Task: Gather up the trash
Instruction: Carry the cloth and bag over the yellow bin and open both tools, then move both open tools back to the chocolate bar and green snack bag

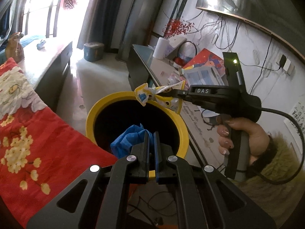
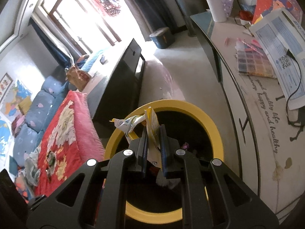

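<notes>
Two grippers hover over the yellow-rimmed bin [image 1: 95, 112], each positioned to drop its load inside. Left gripper [image 1: 151, 133] is clamped on a blue wad [image 1: 127, 141]; right gripper [image 2: 153, 131] pinches a yellow-white wrapper [image 2: 150, 122]. Only the left view shows the person's hand [image 1: 242, 133]; only the right shows scraps below its fingertips in the bin.

Bright daylight floods through a barred window [image 2: 80, 19] with dark curtains [image 2: 152, 5]. A pale floor [image 2: 167, 72] runs between a dark cabinet [image 2: 118, 87] and a cluttered table [image 2: 253, 103].
</notes>
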`<action>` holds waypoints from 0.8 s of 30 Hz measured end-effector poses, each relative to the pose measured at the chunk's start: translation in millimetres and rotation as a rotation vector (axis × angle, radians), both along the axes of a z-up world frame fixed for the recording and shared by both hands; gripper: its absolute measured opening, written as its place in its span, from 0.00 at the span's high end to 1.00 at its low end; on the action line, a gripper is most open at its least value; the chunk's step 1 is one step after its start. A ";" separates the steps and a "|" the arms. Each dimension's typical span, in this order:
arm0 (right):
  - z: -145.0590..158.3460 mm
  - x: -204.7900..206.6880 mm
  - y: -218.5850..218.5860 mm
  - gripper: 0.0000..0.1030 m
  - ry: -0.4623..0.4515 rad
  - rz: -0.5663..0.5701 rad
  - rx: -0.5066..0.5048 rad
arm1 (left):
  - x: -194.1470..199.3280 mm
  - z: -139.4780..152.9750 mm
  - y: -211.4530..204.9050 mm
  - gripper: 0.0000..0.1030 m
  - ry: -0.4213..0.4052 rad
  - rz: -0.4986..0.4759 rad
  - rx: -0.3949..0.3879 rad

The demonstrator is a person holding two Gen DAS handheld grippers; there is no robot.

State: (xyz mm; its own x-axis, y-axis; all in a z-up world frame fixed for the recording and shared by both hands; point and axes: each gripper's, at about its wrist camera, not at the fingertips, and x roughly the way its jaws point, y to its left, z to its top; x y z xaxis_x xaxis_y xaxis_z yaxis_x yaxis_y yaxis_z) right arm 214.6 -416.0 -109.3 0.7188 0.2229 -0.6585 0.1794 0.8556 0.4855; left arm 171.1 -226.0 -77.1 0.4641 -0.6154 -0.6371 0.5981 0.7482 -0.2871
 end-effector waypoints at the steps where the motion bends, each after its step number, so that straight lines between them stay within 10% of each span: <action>1: -1.3 -0.4 -1.0 0.92 0.004 -0.001 0.000 | 2.0 -2.6 -2.7 0.96 0.003 -0.004 0.002; 9: -7.9 -0.6 -5.3 0.81 0.029 -0.010 0.010 | 18.8 -21.8 -18.5 0.93 0.035 -0.022 0.005; 12: -5.7 -2.0 -3.9 0.68 0.021 -0.016 -0.002 | 25.9 -27.9 -13.3 0.37 0.057 0.011 -0.023; 17: 1.0 -3.6 5.2 0.52 -0.007 -0.003 -0.048 | 24.8 -24.4 -0.2 0.11 0.044 0.067 -0.029; 24: 18.1 -5.9 28.1 0.36 -0.073 0.039 -0.130 | 18.3 -9.4 27.5 0.08 -0.001 0.160 -0.031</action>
